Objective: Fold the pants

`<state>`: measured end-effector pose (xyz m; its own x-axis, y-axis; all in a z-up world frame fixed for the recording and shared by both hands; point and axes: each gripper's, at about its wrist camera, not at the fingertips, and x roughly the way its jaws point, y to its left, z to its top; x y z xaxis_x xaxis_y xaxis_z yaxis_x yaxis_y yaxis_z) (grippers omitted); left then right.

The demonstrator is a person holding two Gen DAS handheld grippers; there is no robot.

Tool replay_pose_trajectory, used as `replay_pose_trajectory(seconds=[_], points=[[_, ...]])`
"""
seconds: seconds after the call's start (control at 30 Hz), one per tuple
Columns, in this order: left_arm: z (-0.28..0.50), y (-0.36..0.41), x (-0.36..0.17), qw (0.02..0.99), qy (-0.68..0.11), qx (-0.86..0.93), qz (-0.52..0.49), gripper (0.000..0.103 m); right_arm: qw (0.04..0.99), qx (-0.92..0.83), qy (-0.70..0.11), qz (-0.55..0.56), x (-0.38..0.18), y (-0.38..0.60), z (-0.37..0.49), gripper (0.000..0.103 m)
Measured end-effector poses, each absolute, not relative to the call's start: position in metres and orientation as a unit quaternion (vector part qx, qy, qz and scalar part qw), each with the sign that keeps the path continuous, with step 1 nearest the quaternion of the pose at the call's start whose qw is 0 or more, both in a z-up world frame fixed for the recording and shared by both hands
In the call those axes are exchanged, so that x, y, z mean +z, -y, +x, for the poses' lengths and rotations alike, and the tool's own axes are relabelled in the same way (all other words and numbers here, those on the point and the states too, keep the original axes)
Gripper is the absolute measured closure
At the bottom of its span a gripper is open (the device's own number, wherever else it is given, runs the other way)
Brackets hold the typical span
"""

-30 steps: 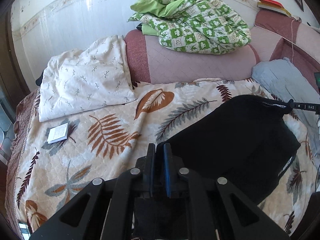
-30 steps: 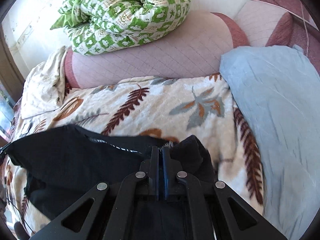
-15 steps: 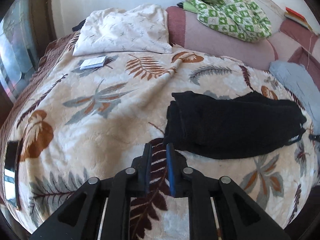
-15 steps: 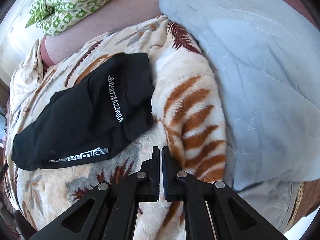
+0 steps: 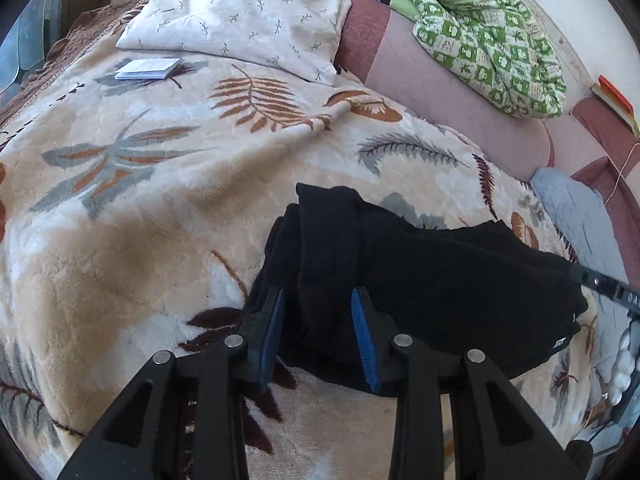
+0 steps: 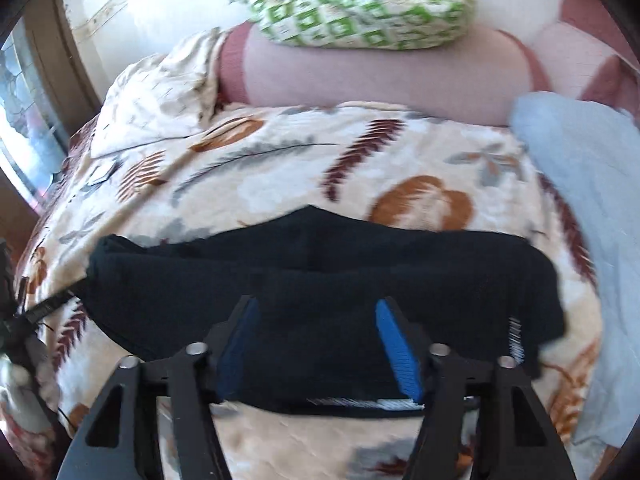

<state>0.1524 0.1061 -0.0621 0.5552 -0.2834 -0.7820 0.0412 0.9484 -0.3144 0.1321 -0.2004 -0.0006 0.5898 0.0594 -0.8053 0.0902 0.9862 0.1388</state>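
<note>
Left gripper (image 5: 318,312) points down over the near left end of the folded black pants (image 5: 432,288); its jaws are opening, with a thick fold of the dark fabric showing between the 2 blue pads (image 5: 362,328), and the pads do not visibly press on it. Right gripper (image 6: 316,332) stands over the near edge of the same pants (image 6: 320,276), toward their middle; its jaws are opening, set wide, with black cloth between the blue pads (image 6: 398,348) and no visible pinch. That view is blurred, so contact cannot be confirmed.

Pants lie as 1 folded bundle, long side running left to right, on the leaf-patterned plush blanket (image 5: 160,200) that covers the bed. White lettering shows along the bundle's near and right edges in the right wrist view; it is too blurred to read.

Surroundings: a cream pillow with a twig print (image 5: 240,20) lies at the far left of the bed, and a small white booklet (image 5: 146,69) lies on the blanket just in front of it. A pink bolster (image 5: 440,92) runs along the far side, with a green-and-white checked quilt (image 5: 492,40) bundled on top. A light blue cloth (image 6: 592,200) lies to the right of the pants, near but apart from them
</note>
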Motion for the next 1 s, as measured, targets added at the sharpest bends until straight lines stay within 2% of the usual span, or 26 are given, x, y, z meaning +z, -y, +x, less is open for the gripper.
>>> replay_pose_trajectory(seconds=[0.17, 0.4, 0.43, 0.47, 0.5, 0.53, 0.87, 1.0], points=[[0.148, -0.110, -0.067, 0.876, -0.452, -0.106, -0.127, 0.070, 0.864, -0.038, -0.497, 0.076, -0.030, 0.186, 0.202, 0.057], [0.148, -0.111, -0.070, 0.878, -0.448, -0.104, -0.134, 0.070, 0.827, -0.077, -0.539, 0.137, -0.071, 0.192, 0.261, 0.057], [0.148, -0.109, -0.070, 0.878, -0.448, -0.102, -0.130, 0.070, 0.826, -0.086, -0.544, 0.122, -0.075, 0.188, 0.264, 0.062], [0.148, -0.109, -0.070, 0.879, -0.448, -0.100, -0.127, 0.070, 0.830, -0.091, -0.541, 0.103, -0.074, 0.184, 0.266, 0.071], [0.148, -0.108, -0.070, 0.880, -0.448, -0.097, -0.124, 0.070, 0.834, -0.089, -0.538, 0.082, -0.071, 0.178, 0.267, 0.090], [0.148, -0.106, -0.069, 0.881, -0.447, -0.095, -0.120, 0.070, 0.835, -0.090, -0.538, 0.076, -0.069, 0.178, 0.267, 0.097], [0.146, -0.100, -0.069, 0.886, -0.445, -0.086, -0.101, 0.070, 0.850, -0.133, -0.504, 0.071, -0.052, 0.187, 0.320, 0.100], [0.145, -0.099, -0.068, 0.886, -0.445, -0.085, -0.100, 0.069, 0.854, -0.114, -0.494, 0.114, -0.038, 0.190, 0.331, 0.099]])
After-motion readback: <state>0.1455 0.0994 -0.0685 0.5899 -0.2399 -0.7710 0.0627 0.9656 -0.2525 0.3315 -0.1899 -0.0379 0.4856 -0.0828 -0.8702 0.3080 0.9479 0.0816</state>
